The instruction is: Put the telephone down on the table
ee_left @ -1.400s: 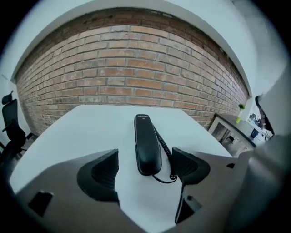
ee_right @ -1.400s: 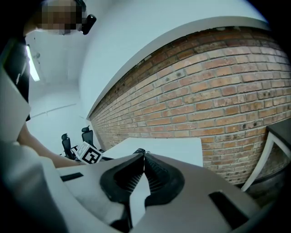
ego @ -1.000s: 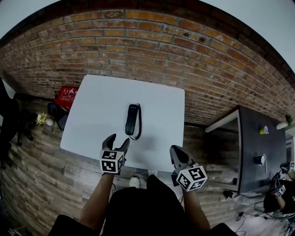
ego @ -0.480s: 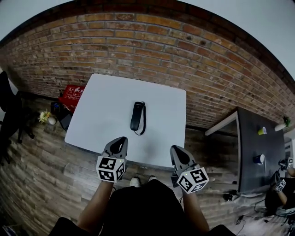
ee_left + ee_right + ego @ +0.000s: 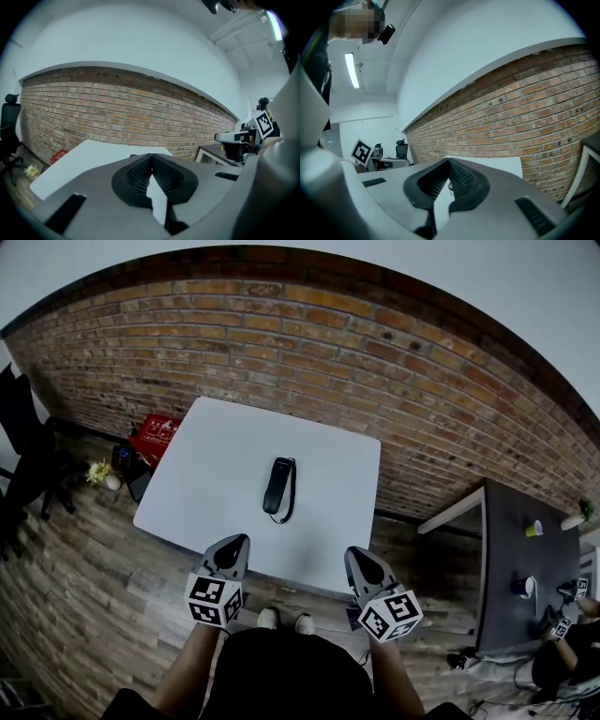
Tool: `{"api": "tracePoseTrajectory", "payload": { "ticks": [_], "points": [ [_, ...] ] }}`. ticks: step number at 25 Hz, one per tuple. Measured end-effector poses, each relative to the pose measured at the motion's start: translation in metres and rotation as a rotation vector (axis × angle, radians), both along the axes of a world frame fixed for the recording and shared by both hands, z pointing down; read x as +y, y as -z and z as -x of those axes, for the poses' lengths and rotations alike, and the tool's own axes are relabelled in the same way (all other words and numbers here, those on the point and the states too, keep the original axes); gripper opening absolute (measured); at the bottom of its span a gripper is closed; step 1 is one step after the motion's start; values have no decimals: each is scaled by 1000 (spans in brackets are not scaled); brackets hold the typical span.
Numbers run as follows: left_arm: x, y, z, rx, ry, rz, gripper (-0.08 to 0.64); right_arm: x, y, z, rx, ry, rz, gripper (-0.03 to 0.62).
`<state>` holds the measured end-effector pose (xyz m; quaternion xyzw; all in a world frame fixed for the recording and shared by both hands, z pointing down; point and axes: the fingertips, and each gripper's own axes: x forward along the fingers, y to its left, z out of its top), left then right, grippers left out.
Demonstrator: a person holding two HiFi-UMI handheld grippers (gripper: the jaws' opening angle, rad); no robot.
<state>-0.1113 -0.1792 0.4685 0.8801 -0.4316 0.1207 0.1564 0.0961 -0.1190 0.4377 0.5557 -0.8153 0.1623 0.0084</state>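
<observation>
A black telephone handset (image 5: 277,484) with its cord looped beside it lies flat near the middle of the white table (image 5: 206,474). My left gripper (image 5: 234,545) hangs just off the table's near edge, shut with nothing between its jaws. In the left gripper view the ribbed pads (image 5: 140,176) meet at their tips over the table (image 5: 84,157). My right gripper (image 5: 356,559) is beside it at the same edge, also shut and empty. Its ribbed pads (image 5: 459,180) touch in the right gripper view. Both grippers are well short of the handset.
A brick wall (image 5: 309,343) runs behind the table. A red box (image 5: 157,437) and a small flower pot (image 5: 101,474) sit on the wooden floor to the left. A dark desk (image 5: 525,559) with cups stands at the right. My shoes (image 5: 281,620) show below the table edge.
The left gripper's jaws have gone from open to shut. Both grippers have drawn back toward me from the table, and the view has shifted so the table and handset lie farther off.
</observation>
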Motion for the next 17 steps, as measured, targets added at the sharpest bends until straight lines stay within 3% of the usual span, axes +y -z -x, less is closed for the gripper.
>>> {"api": "tracePoseTrajectory", "payload": {
  "ticks": [17],
  "points": [
    [3,-9,-36,-14,-15,24,14,7,-8,-26,14,19,18,21]
  ]
}}
